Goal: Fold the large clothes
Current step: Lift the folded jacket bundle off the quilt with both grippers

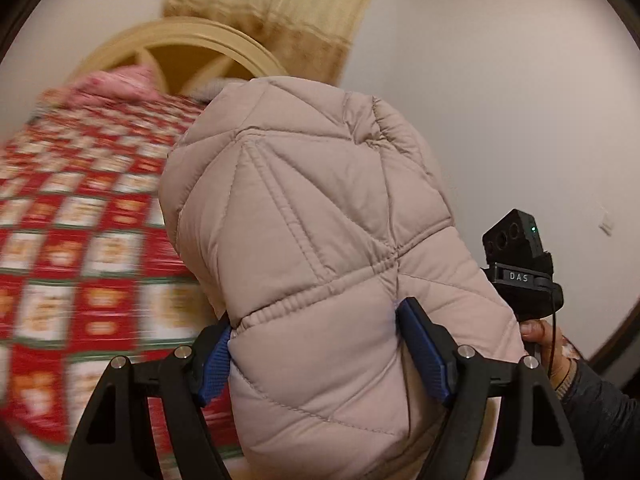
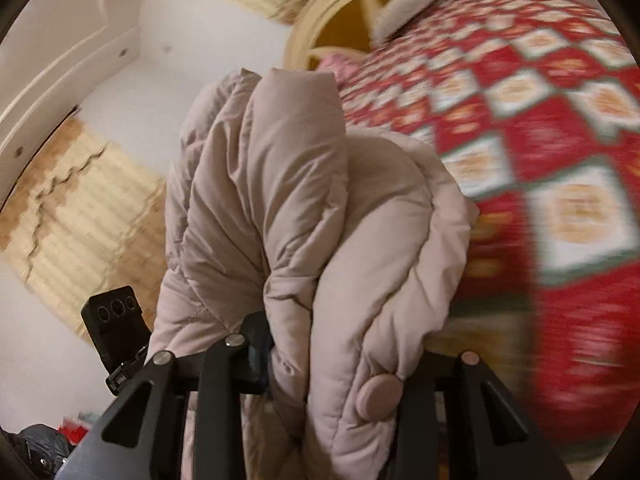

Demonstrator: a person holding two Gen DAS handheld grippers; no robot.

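A pale pink quilted puffer coat (image 1: 304, 216) hangs in the air over a bed. My left gripper (image 1: 316, 356) is shut on a thick fold of it, the blue pads (image 1: 424, 356) pressed into the fabric on both sides. In the right wrist view the coat (image 2: 304, 216) bunches in folds, with a round snap button (image 2: 378, 398) near the bottom. My right gripper (image 2: 336, 364) is shut on the bunched edge; its fingertips are hidden by the fabric. The right gripper's black body (image 1: 520, 264) shows in the left wrist view, close to the coat's right side.
The bed has a red, white and green patterned cover (image 1: 80, 264), a pink pillow (image 1: 116, 82) and a cream arched headboard (image 1: 188, 36). Yellow curtains (image 2: 88, 216) hang on white walls. A white wardrobe (image 2: 60, 40) stands at the left. Dark items (image 2: 36, 452) lie on the floor.
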